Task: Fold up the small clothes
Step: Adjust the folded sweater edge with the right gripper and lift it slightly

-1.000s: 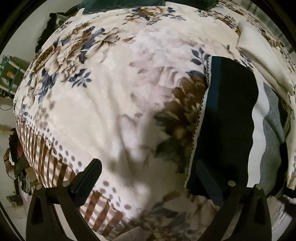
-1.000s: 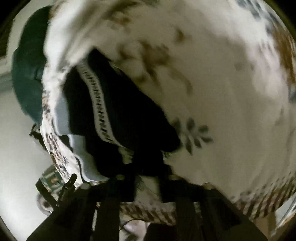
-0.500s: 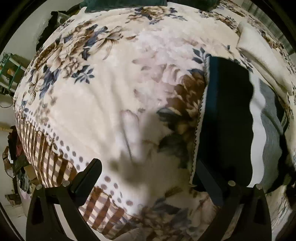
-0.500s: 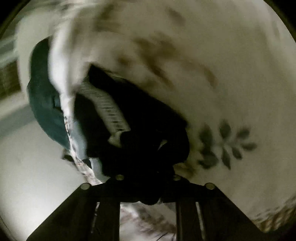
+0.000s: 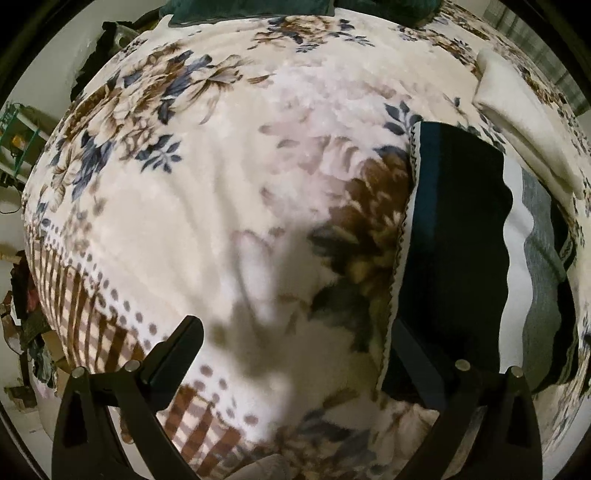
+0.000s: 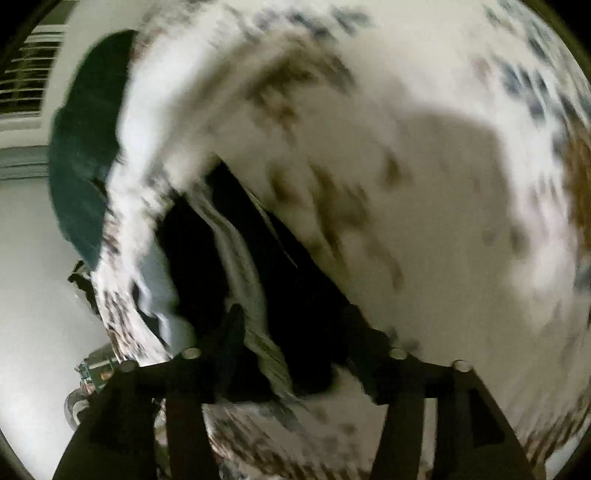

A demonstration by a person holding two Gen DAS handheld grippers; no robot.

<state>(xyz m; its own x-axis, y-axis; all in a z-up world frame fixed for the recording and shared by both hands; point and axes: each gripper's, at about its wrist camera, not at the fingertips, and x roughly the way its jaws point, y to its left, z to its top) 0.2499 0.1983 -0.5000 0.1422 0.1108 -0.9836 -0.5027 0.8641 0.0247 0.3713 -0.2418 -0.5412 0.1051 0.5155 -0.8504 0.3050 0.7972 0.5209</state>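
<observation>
A folded dark garment with a white patterned trim (image 5: 454,236) lies on the floral blanket (image 5: 229,177) at the right of the left wrist view, on top of white and grey folded clothes (image 5: 535,266). My left gripper (image 5: 295,354) is open and empty above the blanket, its right finger over the dark garment's near edge. In the blurred right wrist view the same dark garment (image 6: 295,295) lies between the fingers of my right gripper (image 6: 295,339), which is open just over it.
A folded cream cloth (image 5: 517,122) lies at the far right of the bed. A dark teal pillow (image 5: 251,5) sits at the bed's far end and also shows in the right wrist view (image 6: 81,155). Clutter (image 5: 26,325) stands beside the bed's left edge.
My right gripper was shut on the dark garment and has opened, letting it go, while swinging fast. The left gripper has stayed nearly still above the blanket.
</observation>
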